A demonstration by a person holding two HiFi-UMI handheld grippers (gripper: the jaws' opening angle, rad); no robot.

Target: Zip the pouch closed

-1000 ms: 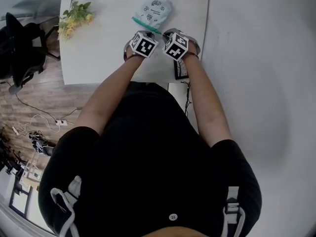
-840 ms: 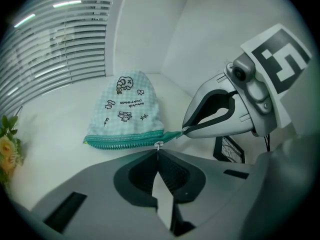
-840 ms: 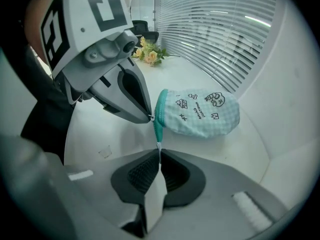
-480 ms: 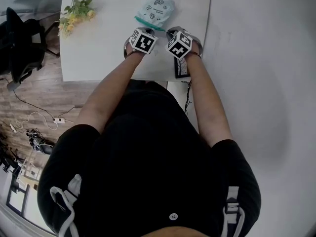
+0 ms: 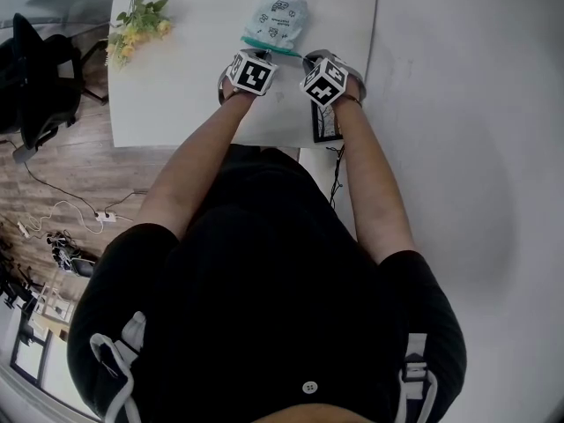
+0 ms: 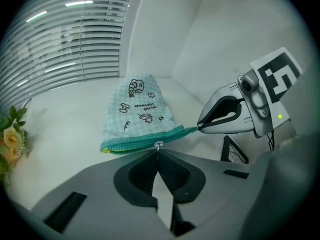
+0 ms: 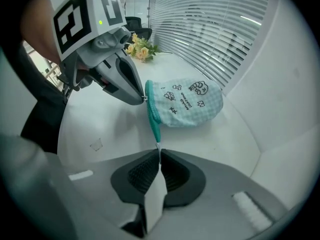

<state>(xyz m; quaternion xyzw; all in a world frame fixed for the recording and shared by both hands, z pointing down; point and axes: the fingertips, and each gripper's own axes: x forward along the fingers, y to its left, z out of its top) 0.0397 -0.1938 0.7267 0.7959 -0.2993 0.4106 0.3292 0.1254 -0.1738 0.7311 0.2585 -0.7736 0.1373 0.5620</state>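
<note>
A mint checked pouch (image 5: 276,18) with cartoon prints lies on the white table (image 5: 185,86), its teal zip edge towards me. My left gripper (image 5: 262,53) is shut on the small metal zip pull (image 6: 158,145), partway along the zip. In the left gripper view the pouch (image 6: 136,109) lies just beyond my jaws. My right gripper (image 5: 305,58) is shut on the teal end tab of the zip (image 7: 157,134), which is stretched taut from the pouch (image 7: 187,100). Each gripper shows in the other's view: the right gripper (image 6: 200,126) and the left gripper (image 7: 144,100).
A sprig of yellow flowers (image 5: 134,26) lies at the table's far left. A small black frame (image 5: 323,129) sits by the table's near right edge. A black chair (image 5: 33,73) stands on the wood floor to the left. Window blinds (image 6: 70,39) run behind the table.
The two marker cubes stand a little farther apart than before, left cube slightly to the left and right cube slightly to the right. The pouch stays in place.
</note>
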